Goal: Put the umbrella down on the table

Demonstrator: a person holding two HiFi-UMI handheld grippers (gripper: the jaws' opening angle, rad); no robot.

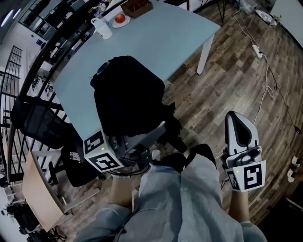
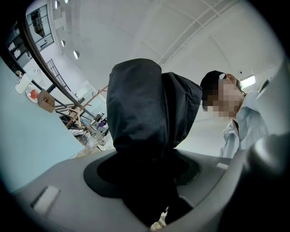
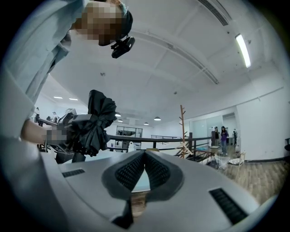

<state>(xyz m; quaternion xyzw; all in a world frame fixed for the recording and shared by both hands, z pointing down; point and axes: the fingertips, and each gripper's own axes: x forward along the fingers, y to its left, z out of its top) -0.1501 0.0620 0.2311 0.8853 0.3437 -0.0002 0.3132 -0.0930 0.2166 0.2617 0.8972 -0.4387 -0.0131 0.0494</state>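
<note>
Left gripper (image 1: 137,142): jaws clamped on the folded black umbrella (image 1: 128,94). In the left gripper view the dark fabric fills the gap between the jaws, and the bundle rises straight up out of them.

The umbrella is held up in the air, not lying on the table. In the head view it overlaps the near end of the pale blue-grey table (image 1: 161,42). The right gripper view shows it off to the left, canopy folds bunched, well above the tabletop.

Right gripper (image 1: 236,120): pads meet at the tips with nothing between them. It hangs over the floor to the right of the person, well apart from the table and the umbrella.

Table: the top is mostly bare. The far end holds a white pitcher (image 1: 102,27), a plate with a red fruit (image 1: 120,20) just beside it, and a wooden box (image 1: 137,8) next to that. One white table leg (image 1: 205,54) shows at the right corner.

Room:
- Wood-plank floor (image 1: 227,80), with a white power strip (image 1: 257,49) and a cable running across it.
- Black chair (image 1: 42,125) at the table's left side, dark railing (image 1: 19,94) behind it.
- In the right gripper view: white ceiling with a light strip (image 3: 243,50), a wooden coat stand (image 3: 182,131), and two people (image 3: 223,136) standing far back.
</note>
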